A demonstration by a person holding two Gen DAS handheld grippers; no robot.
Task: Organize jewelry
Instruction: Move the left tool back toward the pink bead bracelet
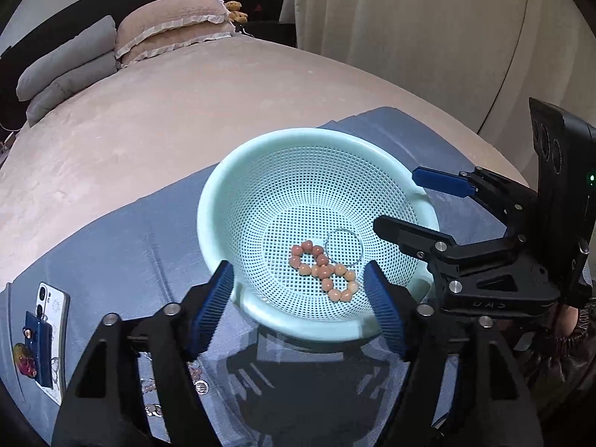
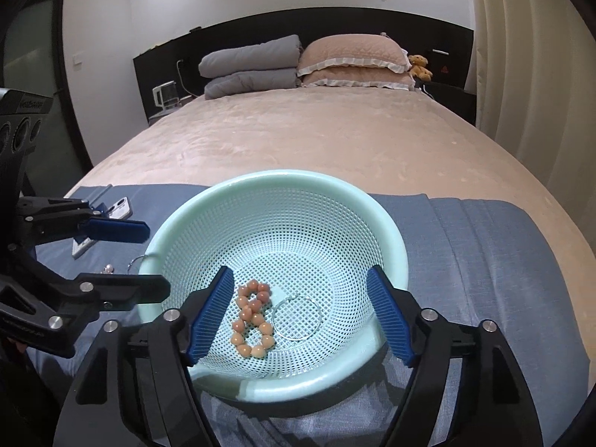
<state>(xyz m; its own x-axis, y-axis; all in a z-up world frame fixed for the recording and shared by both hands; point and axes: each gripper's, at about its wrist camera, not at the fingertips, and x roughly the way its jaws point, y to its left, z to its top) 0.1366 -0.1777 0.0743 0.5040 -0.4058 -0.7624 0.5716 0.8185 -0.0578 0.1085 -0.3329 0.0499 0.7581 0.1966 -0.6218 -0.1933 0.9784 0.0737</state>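
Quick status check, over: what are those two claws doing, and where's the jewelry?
Left claw open, empty. Right claw open, empty. Pink bead bracelet and thin wire hoop lying in the mint basket. More pieces on the blue cloth. Nothing blocking.

Indoor lighting, moderately bright and even, coming from overhead. Gripper shadows are falling dark and fairly crisp on the blue cloth (image 1: 123, 231) just below the mint basket (image 1: 219, 193). Slight glare is showing on the basket rim. Fisheye distortion is bending the bed (image 2: 316, 138) and curtains (image 2: 529, 56) hard at the edges, with black vignetting in the corners. Center is staying sharp; periphery is softening.
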